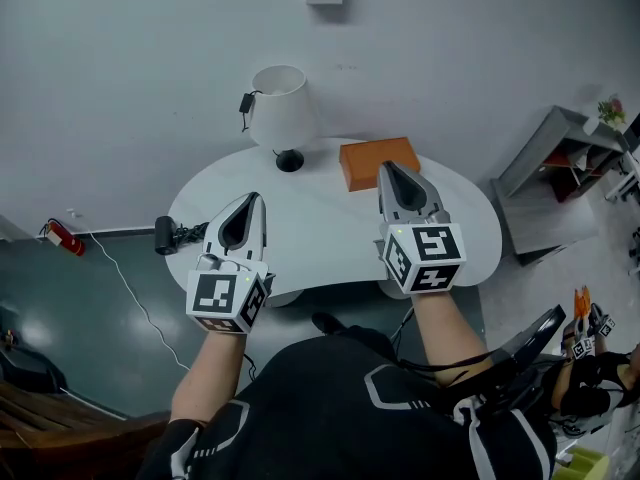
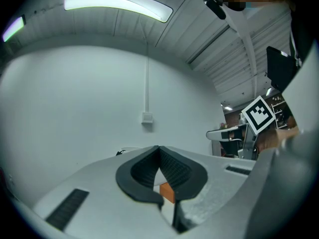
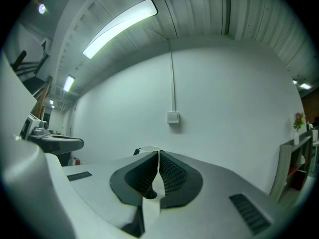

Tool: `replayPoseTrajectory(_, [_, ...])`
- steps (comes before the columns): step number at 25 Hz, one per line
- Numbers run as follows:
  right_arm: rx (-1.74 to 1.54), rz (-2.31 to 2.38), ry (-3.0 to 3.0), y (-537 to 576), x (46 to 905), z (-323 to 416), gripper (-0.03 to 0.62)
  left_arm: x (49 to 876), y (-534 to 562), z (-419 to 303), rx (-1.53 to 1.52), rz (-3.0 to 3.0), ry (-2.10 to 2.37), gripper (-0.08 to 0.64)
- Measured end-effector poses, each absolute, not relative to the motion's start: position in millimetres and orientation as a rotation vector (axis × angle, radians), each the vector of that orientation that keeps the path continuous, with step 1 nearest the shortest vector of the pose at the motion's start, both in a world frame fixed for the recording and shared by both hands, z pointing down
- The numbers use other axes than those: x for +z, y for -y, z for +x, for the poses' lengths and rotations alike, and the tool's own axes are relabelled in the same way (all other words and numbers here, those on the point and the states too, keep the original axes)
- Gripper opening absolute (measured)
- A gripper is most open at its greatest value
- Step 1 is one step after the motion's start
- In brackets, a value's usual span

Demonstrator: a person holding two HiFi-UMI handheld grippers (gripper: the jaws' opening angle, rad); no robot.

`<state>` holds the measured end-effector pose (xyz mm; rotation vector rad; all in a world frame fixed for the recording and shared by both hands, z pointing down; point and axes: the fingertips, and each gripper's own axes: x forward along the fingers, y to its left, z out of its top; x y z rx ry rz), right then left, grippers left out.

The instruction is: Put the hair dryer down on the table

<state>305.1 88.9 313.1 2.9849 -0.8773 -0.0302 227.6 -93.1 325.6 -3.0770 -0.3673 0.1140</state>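
Grippers idle, hair dryer apparently already down.
You hold the left gripper and the right gripper level above the near side of the table, each with its jaws pressed together on nothing. Through the left one's gap only the distant orange box shows, and through the right one's the foot of the lamp. The dark object at the table's left edge, beside your left gripper but apart from it, looks like the hair dryer. Judged from that, the set-down seems done. Shut, clear grippers suit it, since nothing can nudge the dryer off the rim.
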Motion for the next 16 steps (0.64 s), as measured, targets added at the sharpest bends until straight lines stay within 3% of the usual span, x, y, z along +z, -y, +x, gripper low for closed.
replayPoseTrajectory(16, [-0.02, 3.008, 0.831, -89, 314, 309, 0.029, 317, 114, 227, 0.164, -3.118, 0.305, 0.006])
